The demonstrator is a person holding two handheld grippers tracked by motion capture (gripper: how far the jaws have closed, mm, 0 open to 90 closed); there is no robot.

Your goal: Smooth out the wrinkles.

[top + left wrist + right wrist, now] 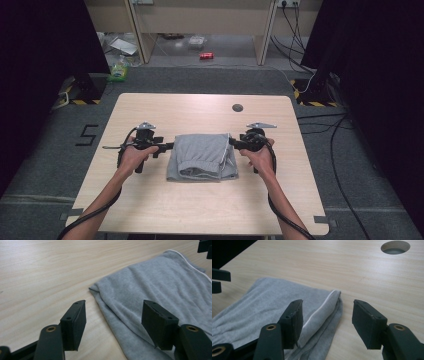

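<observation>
a: where's the grey garment (202, 156) right now?

b: folded into a rough square, lying flat on the middle of the pale wooden surface (150, 200), between the two hands. a thin white trim runs along its right edge.

a: and the left tool (168, 146)?

b: its jaws stand apart, with nothing pinched. in the left gripper view they hang just above the garment's left edge, one jaw over bare wood, the other over the cloth (160, 287).

a: the right tool (233, 143)?

b: also spread wide and holding nothing. in the right gripper view the folded right edge (the one with the white trim) (322, 312) lies below and between its jaws, without touching the pads.

a: anything else on the surface?

b: a round hole (237, 107) near the far edge, well apart from the garment.
</observation>
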